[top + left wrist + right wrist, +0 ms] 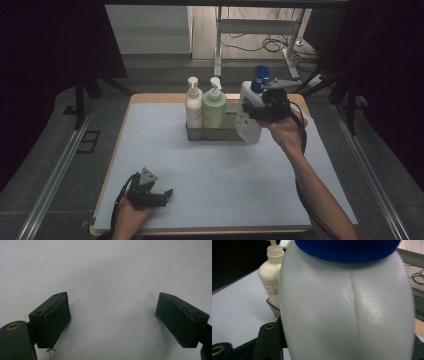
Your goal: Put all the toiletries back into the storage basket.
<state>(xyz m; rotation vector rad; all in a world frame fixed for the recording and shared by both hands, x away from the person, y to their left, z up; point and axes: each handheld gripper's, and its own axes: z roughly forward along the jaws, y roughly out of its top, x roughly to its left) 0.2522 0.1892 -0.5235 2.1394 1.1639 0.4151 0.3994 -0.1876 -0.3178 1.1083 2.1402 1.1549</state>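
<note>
Nearest the lens in the right gripper view: white bottle [347, 312] with blue cap [348, 248], glossy, vertical seam down the middle, clamped between the 2 black jaws at the bottom corners of the frame. Right tool [267, 111] thus clenched on the white bottle. Same bottle in the high view at centre right [248, 117], tilted, lifted clear of the tabletop [220, 170], its lower end just in front of the right end of the grey tray [220, 134]; contact with the tray rim not resolvable. Blue pump head [261, 75] at the upper end, above the right hand [285, 127].

Grey tray at upper centre of the high view, holding 2 upright pump bottles side by side and touching: cream bottle [193, 104] left, green bottle [214, 107] right. Cream bottle also at upper left of the right gripper view [270, 277], a sliver of green just behind the white bottle's edge.

Left tool [162, 196] at lower left of the high view, low over the pale tabletop, well apart from tray and bottles, grey 3-cornered plate on top. Left gripper view: jaws spread wide, released, bare tabletop [110, 277] between them.
</note>
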